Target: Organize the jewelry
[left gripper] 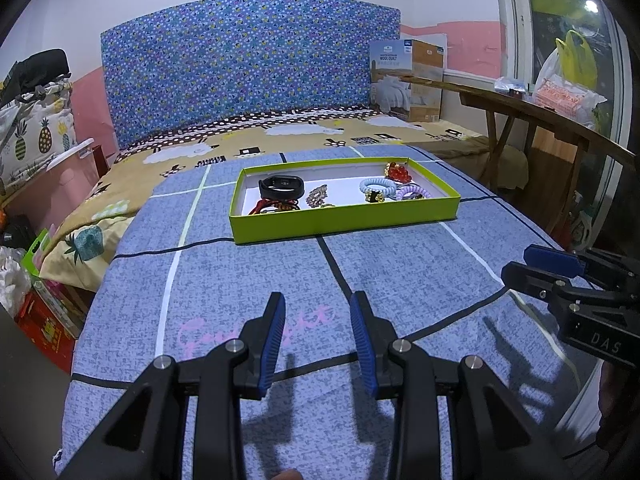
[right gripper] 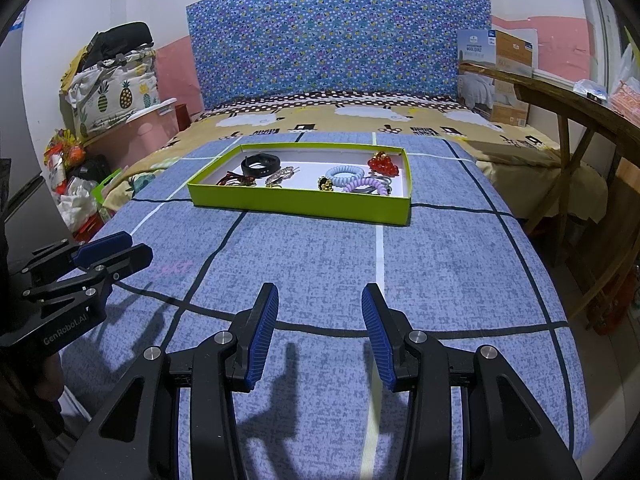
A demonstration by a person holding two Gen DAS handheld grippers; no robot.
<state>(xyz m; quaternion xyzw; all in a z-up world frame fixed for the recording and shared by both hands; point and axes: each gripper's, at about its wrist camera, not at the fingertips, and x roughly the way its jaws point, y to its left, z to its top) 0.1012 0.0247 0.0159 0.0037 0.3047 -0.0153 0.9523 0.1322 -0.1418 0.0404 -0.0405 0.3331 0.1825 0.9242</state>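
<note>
A lime-green shallow box [left gripper: 344, 222] [right gripper: 296, 203] sits on the blue checked blanket [left gripper: 240, 280] in the middle of the bed. Inside lie a black wristband [left gripper: 280, 186] [right gripper: 260, 164], a red and black bracelet [left gripper: 276, 207] [right gripper: 236, 180], a sparkly hair clip [left gripper: 317, 196] [right gripper: 280, 176], coiled hair ties [left gripper: 376, 186] [right gripper: 346, 176], a purple coil [left gripper: 412, 192] [right gripper: 366, 183] and a red bead cluster [left gripper: 398, 171] [right gripper: 382, 163]. My left gripper [left gripper: 318, 312] [right gripper: 116, 246] is open and empty, well short of the box. My right gripper [right gripper: 320, 304] [left gripper: 540, 264] is open and empty beside it.
A blue patterned headboard [left gripper: 248, 68] stands behind the bed. A wooden bench [left gripper: 532, 116] [right gripper: 580, 112] runs along the right side, with a cardboard quilt box [left gripper: 408, 76] at its far end. Bags and a pink bin [right gripper: 148, 132] crowd the floor on the left.
</note>
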